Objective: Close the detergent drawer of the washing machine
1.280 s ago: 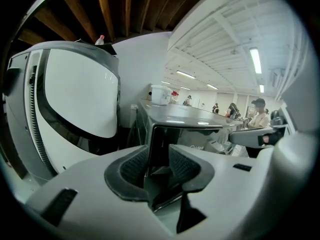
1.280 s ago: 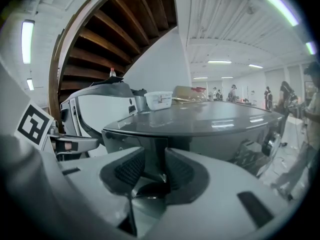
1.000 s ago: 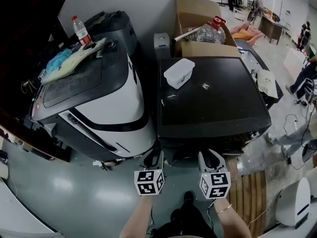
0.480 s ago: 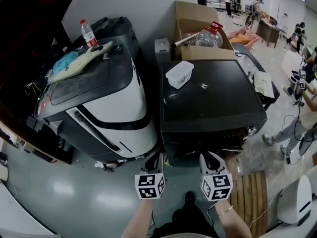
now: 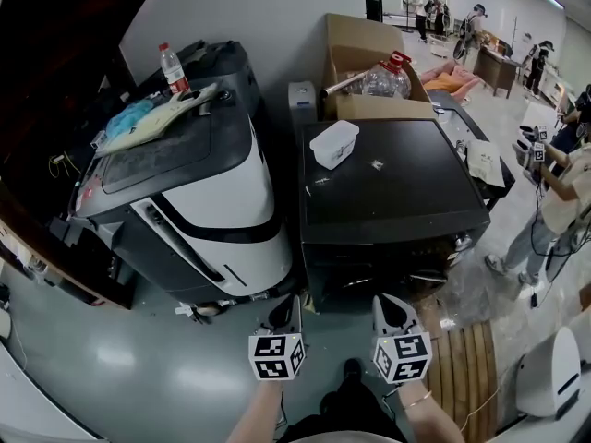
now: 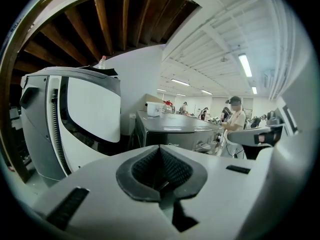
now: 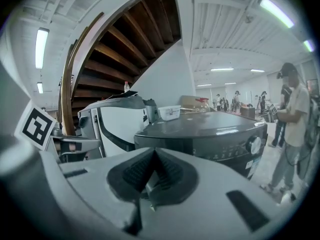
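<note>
A black front-loading washing machine (image 5: 392, 183) stands in the middle of the head view, and its dark front panel (image 7: 200, 145) carries a round knob (image 7: 255, 145). I cannot make out the detergent drawer; nothing sticks out of the panel in the right gripper view. My left gripper (image 5: 282, 317) hovers just short of the machine's lower left front, its pads pressed together with nothing between them (image 6: 161, 151). My right gripper (image 5: 392, 312) hangs beside it, facing the machine's front, also shut and empty (image 7: 154, 156).
A tilted white-and-black machine (image 5: 199, 197) stands close on the left, with cloths (image 5: 148, 118) and a water bottle (image 5: 173, 67) on top. A white lidded box (image 5: 334, 143) sits on the washer, a cardboard box (image 5: 369, 63) behind. Wooden slats (image 5: 471, 367) and a person (image 5: 554, 201) are to the right.
Both grippers' jaws have closed with nothing in them. Both have drawn back a little from the washing machine's front, toward me.
</note>
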The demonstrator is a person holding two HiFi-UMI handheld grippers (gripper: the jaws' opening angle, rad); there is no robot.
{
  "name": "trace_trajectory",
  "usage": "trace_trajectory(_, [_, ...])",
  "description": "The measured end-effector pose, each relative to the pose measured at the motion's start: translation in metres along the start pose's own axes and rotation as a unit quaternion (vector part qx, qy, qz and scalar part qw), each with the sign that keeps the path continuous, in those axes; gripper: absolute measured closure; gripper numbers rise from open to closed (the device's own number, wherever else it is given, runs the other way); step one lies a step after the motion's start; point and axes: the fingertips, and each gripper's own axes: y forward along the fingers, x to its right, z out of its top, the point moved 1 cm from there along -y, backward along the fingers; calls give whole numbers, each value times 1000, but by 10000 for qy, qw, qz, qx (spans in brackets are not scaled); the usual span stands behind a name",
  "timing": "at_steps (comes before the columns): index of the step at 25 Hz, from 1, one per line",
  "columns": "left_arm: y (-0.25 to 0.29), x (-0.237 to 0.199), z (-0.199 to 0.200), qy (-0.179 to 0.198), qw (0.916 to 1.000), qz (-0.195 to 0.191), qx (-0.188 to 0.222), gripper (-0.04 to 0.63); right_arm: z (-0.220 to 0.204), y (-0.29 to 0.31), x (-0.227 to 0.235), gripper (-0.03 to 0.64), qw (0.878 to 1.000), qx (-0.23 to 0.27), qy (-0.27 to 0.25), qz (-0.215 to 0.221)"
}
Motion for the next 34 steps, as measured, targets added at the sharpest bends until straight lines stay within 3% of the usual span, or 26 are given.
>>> trace_trajectory(34, [-31, 4, -9, 42, 10000, -40, -18, 600, -8, -32, -13, 615, 9999, -35, 111, -54])
